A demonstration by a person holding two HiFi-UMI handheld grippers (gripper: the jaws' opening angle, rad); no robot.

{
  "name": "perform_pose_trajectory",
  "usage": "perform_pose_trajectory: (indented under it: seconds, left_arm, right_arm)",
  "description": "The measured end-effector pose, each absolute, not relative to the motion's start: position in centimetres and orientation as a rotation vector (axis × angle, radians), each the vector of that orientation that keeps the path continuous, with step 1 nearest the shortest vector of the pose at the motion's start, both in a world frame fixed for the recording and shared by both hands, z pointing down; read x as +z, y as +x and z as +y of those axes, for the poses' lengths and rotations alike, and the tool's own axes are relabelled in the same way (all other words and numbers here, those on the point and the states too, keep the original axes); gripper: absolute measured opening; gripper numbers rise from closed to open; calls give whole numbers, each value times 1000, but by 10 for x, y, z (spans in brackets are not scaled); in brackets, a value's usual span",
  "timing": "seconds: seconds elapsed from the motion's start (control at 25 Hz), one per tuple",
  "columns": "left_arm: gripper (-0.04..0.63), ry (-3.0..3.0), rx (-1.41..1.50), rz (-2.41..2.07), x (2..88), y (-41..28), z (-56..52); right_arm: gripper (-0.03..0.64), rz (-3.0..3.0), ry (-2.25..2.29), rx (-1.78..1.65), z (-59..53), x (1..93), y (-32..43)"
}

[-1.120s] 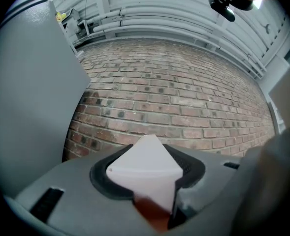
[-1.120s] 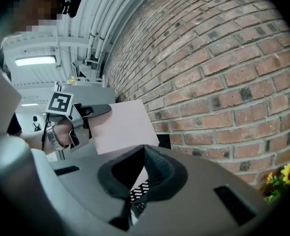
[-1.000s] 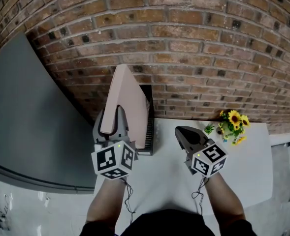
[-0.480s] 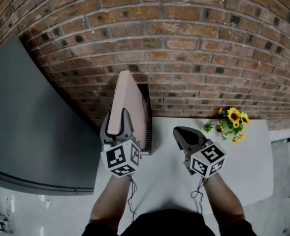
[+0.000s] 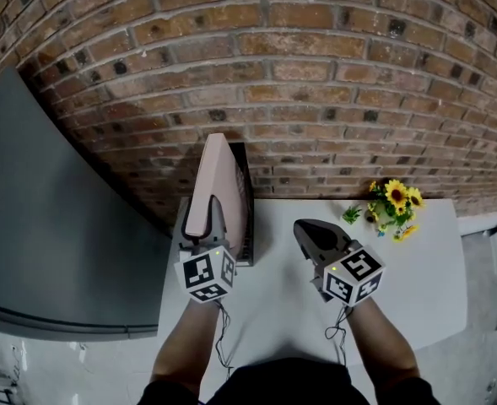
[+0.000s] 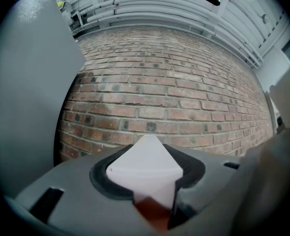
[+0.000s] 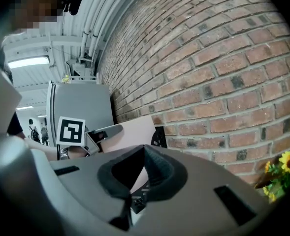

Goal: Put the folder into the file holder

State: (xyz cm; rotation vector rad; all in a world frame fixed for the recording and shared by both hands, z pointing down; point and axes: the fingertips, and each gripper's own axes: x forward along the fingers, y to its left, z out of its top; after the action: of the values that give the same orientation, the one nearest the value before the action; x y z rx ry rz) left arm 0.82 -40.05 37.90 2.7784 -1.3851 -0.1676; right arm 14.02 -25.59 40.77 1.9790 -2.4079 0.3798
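L gripper point(image 5: 207, 213) is clamping the pink folder point(image 5: 219, 175) by its near lower corner; in the left gripper view that corner is sitting btwn the pads. Folder is standing upright w/ a slight lean, pressed along the left side of the black file holder point(image 5: 247, 241). Can't tell whether its bottom edge is sitting inside a slot or resting outside the holder's left wall. R gripper point(image 5: 307, 230) is hanging clenched & empty, to the right of the holder, not touching it.

Risks, as I'm judging them:
- Grip is on one corner only, so the tall folder is probably wanting to pivot or sag away from the holder if it's let go before it's seated.
- If the bottom edge is catching on the holder's rim, pushing down is likely bending the cover or shoving the holder along the white table point(image 5: 417, 298) toward the brick wall point(image 5: 316, 99) behind it.
- The holder isn't being steadied; w/ the R gripper idle, a sideways nudge could be tipping it.
- Flowers point(image 5: 391, 202), well to the right of the holder, aren't looking at risk.
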Motion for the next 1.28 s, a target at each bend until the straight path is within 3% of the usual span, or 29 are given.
perform_pose_trajectory:
  seconds: [0.68,1.0,1.28]
  left_arm:
    - [183,2812,-77,-1352,413,19,-410]
    - [237,2883,-98,-1299,403,14,-400]
    - [244,2899,-172,-1263,382,-13,-374]
  right_arm:
    - [3,-2371,2024,410,-253,416,149]
    - [3,-2386,2041,387,-249,407,146]
    - [3,-2382,2037,351,-244,398,135]
